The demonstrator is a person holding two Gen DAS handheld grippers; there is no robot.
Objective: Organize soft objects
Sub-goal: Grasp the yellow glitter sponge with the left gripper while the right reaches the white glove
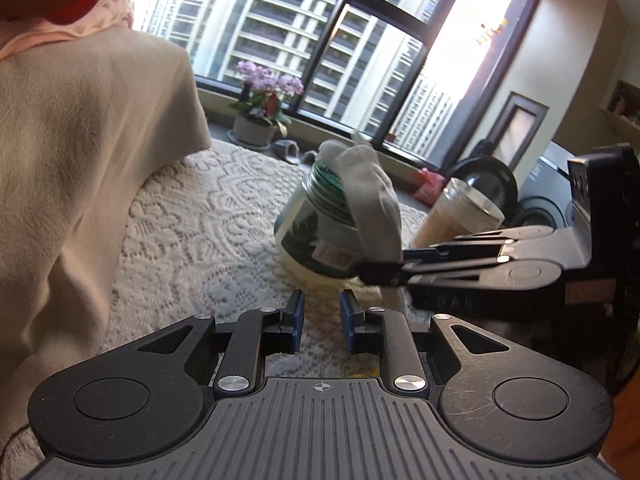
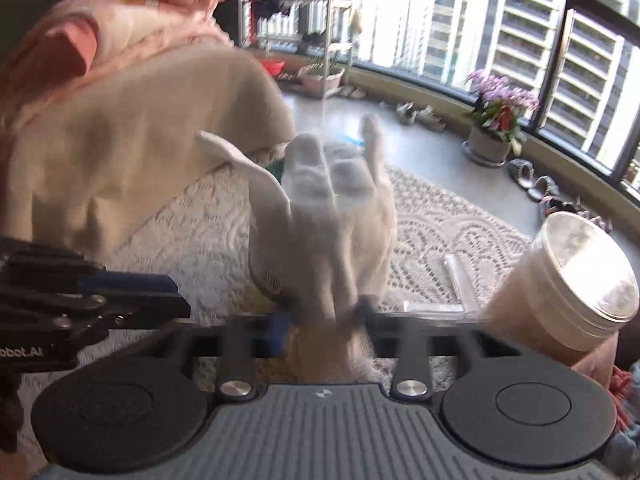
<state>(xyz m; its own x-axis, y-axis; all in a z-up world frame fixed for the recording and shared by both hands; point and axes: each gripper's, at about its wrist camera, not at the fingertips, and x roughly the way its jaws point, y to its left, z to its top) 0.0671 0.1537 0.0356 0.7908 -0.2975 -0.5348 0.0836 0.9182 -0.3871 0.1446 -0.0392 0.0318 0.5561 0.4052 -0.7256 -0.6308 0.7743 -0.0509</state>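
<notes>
A white knit glove [image 1: 372,196] hangs with its fingers draped over the green-rimmed mouth of a tilted jar [image 1: 308,232] on the lace-covered table [image 1: 200,220]. My right gripper [image 1: 366,270] reaches in from the right and is shut on the glove's cuff. In the right wrist view the glove [image 2: 332,208] fills the middle, blurred, with its cuff pinched in the right gripper [image 2: 324,312]; it hides almost all of the jar. My left gripper [image 1: 321,300] is shut, holds nothing, and hovers just in front of the jar. It also shows at the left edge [image 2: 176,296].
A tall pile of folded beige cloth [image 1: 80,140] with pink cloth [image 2: 120,20] on top stands at the left. A second jar with a silver lid [image 2: 572,280] lies tilted at the right, next to clear plastic bags [image 2: 456,276]. A flower pot [image 1: 256,120] sits by the window.
</notes>
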